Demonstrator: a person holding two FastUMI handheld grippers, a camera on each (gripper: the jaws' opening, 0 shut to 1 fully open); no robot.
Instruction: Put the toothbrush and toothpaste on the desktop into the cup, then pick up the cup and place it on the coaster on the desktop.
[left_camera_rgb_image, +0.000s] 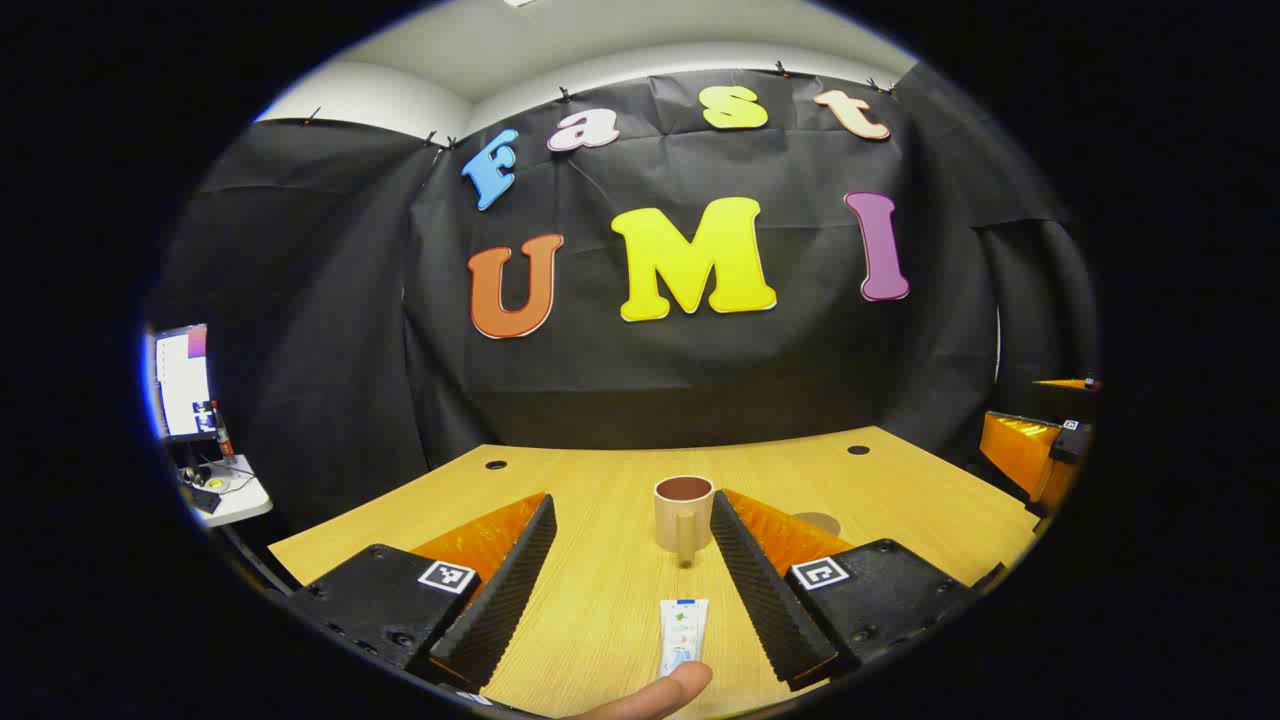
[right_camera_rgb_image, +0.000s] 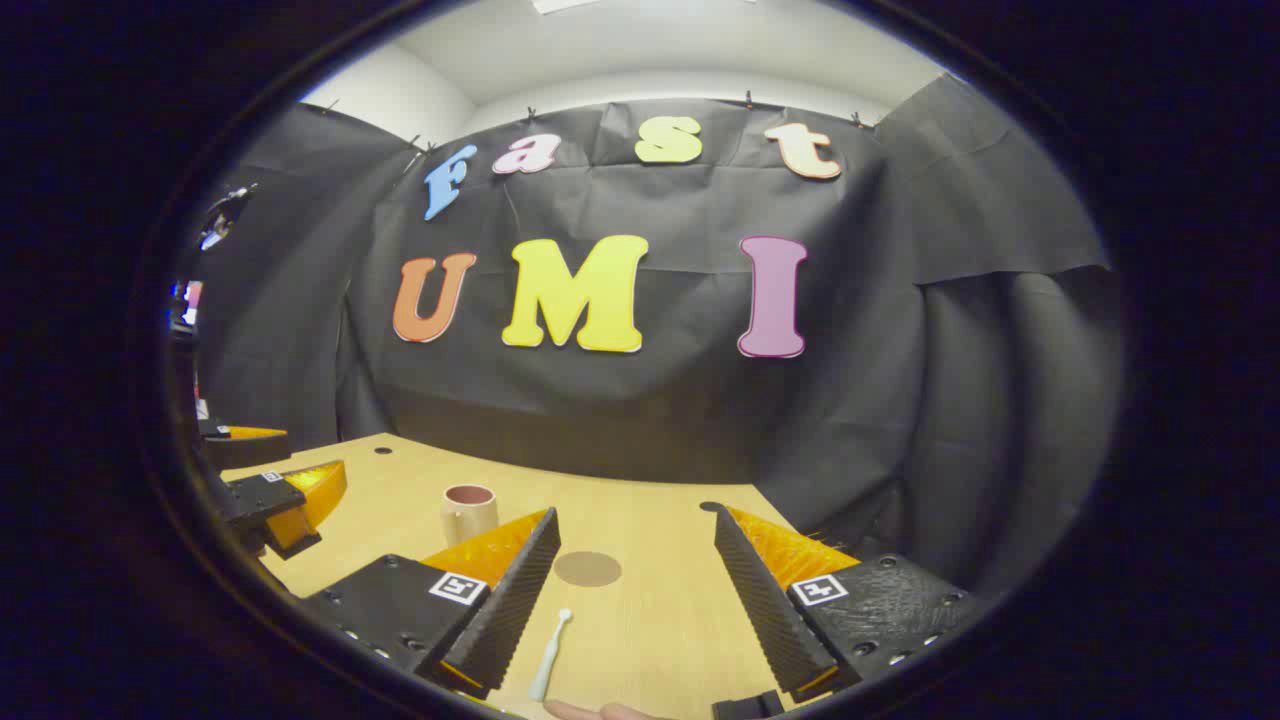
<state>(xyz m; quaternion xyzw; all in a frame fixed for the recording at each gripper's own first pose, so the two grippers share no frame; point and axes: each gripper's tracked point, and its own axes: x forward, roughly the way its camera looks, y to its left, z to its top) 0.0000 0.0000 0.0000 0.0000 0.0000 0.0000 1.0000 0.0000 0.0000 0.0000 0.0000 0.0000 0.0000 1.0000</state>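
Nothing in the cup yet, and we're lining up on both items.

Our left gripper (left_camera_rgb_image: 630, 590) has its fingers spread wide around the toothpaste (left_camera_rgb_image: 683, 634), flat on the worktop (left_camera_rgb_image: 600, 480), with the empty cup (left_camera_rgb_image: 684, 512) standing just beyond. Our right gripper (right_camera_rgb_image: 632, 600) is spread wide too, the toothbrush (right_camera_rgb_image: 550, 642) lying by its left finger, the coaster (right_camera_rgb_image: 588, 568) bare ahead. Every step remains: load, lift, place.

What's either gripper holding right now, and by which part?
Nothing. The left gripper is open with the toothpaste lying on the desk between its fingers; the right gripper is open over the toothbrush.
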